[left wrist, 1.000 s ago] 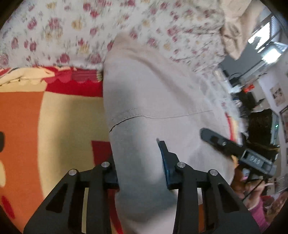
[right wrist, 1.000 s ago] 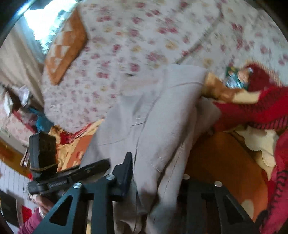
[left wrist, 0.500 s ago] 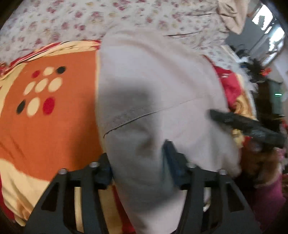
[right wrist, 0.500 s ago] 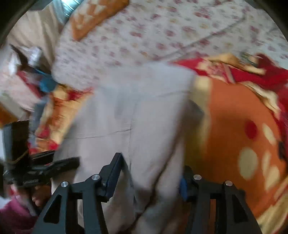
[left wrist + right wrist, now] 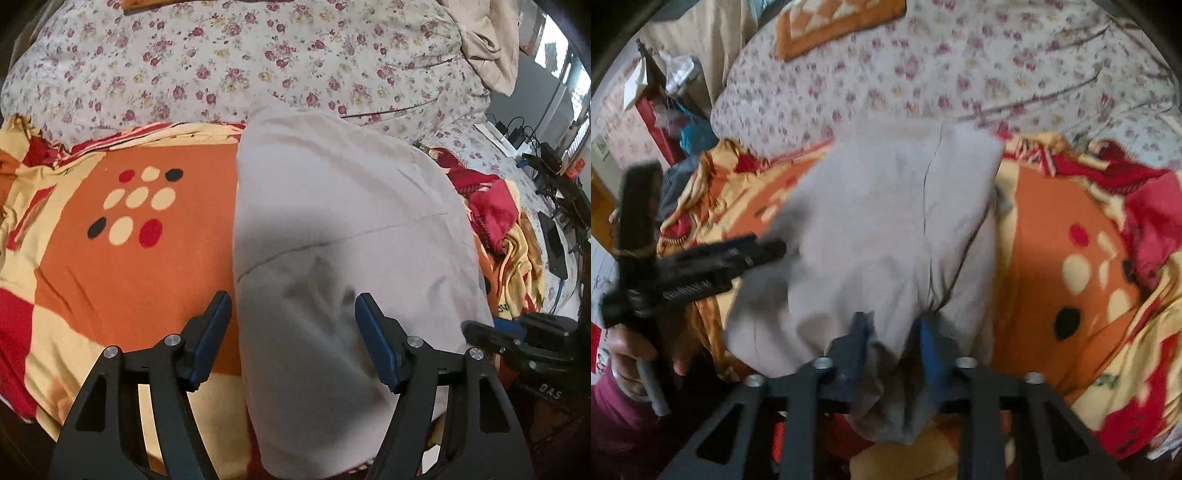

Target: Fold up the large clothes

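Lying across floral bedding and orange blanket: beige garment, spread flat, near hem toward cameras. Hovering at near left edge: left gripper, jaws having just been opening, standing apart, cloth between the blue pads but not pinched. Clamping bunched near hem: right gripper, jaws having just been closing on garment

One beige garment lies on one orange patterned blanket. Two grippers, left gripper and right gripper. One floral bedsheet beyond the blanket.
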